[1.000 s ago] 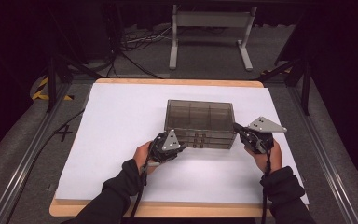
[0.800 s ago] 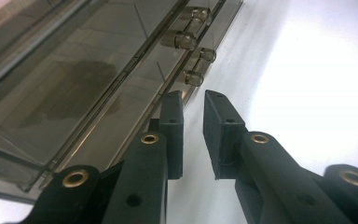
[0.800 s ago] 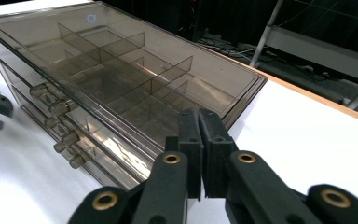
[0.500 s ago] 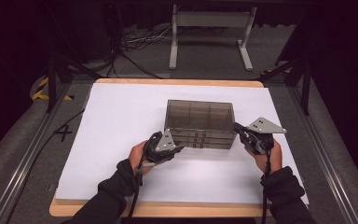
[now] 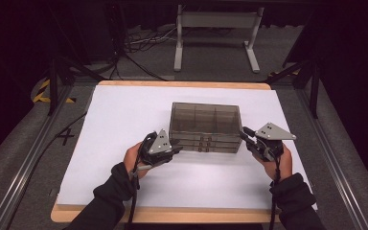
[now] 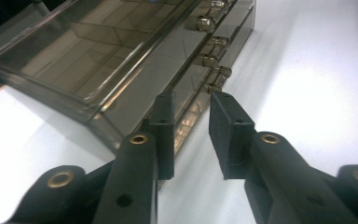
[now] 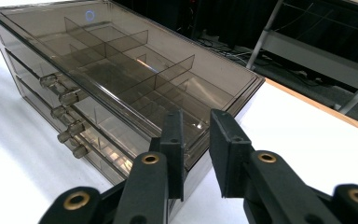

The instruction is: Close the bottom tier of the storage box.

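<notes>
A smoky see-through drawer box (image 5: 205, 120) with inner dividers stands in the middle of the white table (image 5: 124, 110). Small knobs (image 6: 214, 74) line its front. My left gripper (image 5: 176, 149) is at the box's front left corner. Its jaws have just been opening and stand apart, and the box's (image 6: 98, 42) corner lies just beyond the left gripper (image 6: 192, 100). My right gripper (image 5: 245, 134) is at the front right corner. Its jaws have also just been opening; the right gripper (image 7: 196, 116) has the box's (image 7: 121, 65) corner edge in its gap, unpressed.
The white sheet lies on a wooden board (image 5: 172, 216) whose edge shows at the front. A metal stand (image 5: 215, 28) and cables (image 5: 139, 43) are on the floor behind the table. Rails (image 5: 24, 163) run along the left side.
My left hand has drawn a little to the left and up, away from the box's front left corner. The right hand has kept its place.
</notes>
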`<act>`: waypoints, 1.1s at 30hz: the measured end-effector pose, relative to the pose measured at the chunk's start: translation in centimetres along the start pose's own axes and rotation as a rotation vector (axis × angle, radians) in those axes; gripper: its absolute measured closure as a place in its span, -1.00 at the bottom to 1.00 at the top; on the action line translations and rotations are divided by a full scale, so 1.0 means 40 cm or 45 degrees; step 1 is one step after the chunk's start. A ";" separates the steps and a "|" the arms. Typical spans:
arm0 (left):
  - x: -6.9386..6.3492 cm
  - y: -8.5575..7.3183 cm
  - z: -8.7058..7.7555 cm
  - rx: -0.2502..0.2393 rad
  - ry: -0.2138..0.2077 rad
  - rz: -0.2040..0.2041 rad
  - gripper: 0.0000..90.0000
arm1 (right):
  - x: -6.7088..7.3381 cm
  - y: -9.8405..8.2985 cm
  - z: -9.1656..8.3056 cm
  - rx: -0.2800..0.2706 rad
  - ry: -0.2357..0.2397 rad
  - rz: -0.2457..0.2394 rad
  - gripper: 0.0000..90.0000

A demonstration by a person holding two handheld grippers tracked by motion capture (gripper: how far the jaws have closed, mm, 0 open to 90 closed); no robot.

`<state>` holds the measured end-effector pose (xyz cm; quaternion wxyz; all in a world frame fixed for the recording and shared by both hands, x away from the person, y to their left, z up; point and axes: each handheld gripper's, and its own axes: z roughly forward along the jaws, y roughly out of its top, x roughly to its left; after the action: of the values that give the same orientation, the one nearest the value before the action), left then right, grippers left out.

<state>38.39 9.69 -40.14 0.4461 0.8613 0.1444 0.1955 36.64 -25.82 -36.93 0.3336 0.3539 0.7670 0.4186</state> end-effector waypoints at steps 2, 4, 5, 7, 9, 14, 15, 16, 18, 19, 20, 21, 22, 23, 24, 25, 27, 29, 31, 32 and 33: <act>0.002 -0.002 -0.006 -0.004 0.007 -0.004 0.55 | 0.000 0.000 -0.005 -0.002 0.002 -0.003 0.65; 0.004 -0.004 -0.013 -0.001 0.004 -0.006 0.53 | 0.001 0.001 -0.011 -0.005 0.002 -0.004 0.63; 0.005 -0.004 -0.015 0.001 0.006 -0.002 0.51 | 0.002 0.001 -0.013 -0.007 0.007 -0.005 0.62; 0.008 -0.006 -0.022 0.006 0.008 0.000 0.50 | 0.004 0.001 -0.017 -0.005 0.008 -0.014 0.61; 0.011 -0.009 -0.029 0.002 0.016 -0.004 0.48 | 0.007 0.001 -0.021 -0.009 0.010 -0.018 0.59; 0.018 -0.015 -0.040 0.010 0.026 -0.012 0.43 | 0.009 0.000 -0.028 -0.005 0.021 -0.031 0.57; 0.020 -0.018 -0.043 0.010 0.031 -0.017 0.43 | 0.010 -0.001 -0.030 -0.004 0.022 -0.035 0.56; 0.022 -0.019 -0.046 0.014 0.032 -0.016 0.42 | 0.010 -0.002 -0.031 -0.005 0.021 -0.039 0.55; 0.024 -0.023 -0.050 0.014 0.037 -0.021 0.42 | 0.010 -0.004 -0.035 -0.005 0.024 -0.041 0.53; 0.024 -0.024 -0.051 0.015 0.040 -0.023 0.41 | 0.011 -0.005 -0.037 -0.007 0.023 -0.044 0.52; 0.025 -0.026 -0.053 0.020 0.043 -0.020 0.40 | 0.011 -0.005 -0.039 -0.006 0.021 -0.049 0.52; 0.026 -0.028 -0.055 0.025 0.047 -0.020 0.40 | 0.011 -0.006 -0.041 -0.006 0.022 -0.052 0.52; 0.027 -0.031 -0.057 0.027 0.048 -0.018 0.39 | 0.011 -0.007 -0.043 -0.004 0.023 -0.054 0.50; 0.027 -0.033 -0.059 0.029 0.049 -0.018 0.39 | 0.012 -0.009 -0.045 -0.003 0.022 -0.061 0.50; 0.028 -0.036 -0.061 0.029 0.051 -0.021 0.38 | 0.012 -0.010 -0.046 -0.003 0.021 -0.062 0.49; 0.029 -0.039 -0.063 0.033 0.054 -0.022 0.37 | 0.012 -0.011 -0.048 -0.001 0.023 -0.065 0.49; 0.030 -0.042 -0.067 0.033 0.057 -0.027 0.37 | 0.012 -0.013 -0.049 -0.001 0.024 -0.069 0.48; 0.033 -0.045 -0.071 0.033 0.061 -0.031 0.36 | 0.012 -0.016 -0.051 0.002 0.029 -0.070 0.47; 0.034 -0.045 -0.071 0.034 0.062 -0.028 0.34 | 0.013 -0.017 -0.052 0.002 0.027 -0.073 0.46; 0.034 -0.045 -0.071 0.039 0.063 -0.026 0.34 | 0.014 -0.019 -0.052 0.004 0.031 -0.078 0.45; 0.034 -0.047 -0.070 0.043 0.059 -0.023 0.34 | 0.015 -0.020 -0.053 0.006 0.032 -0.084 0.45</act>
<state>38.15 13.29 -39.92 0.4296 0.8628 0.1656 0.2088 34.41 -26.51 -36.87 0.3368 0.3240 0.7833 0.4100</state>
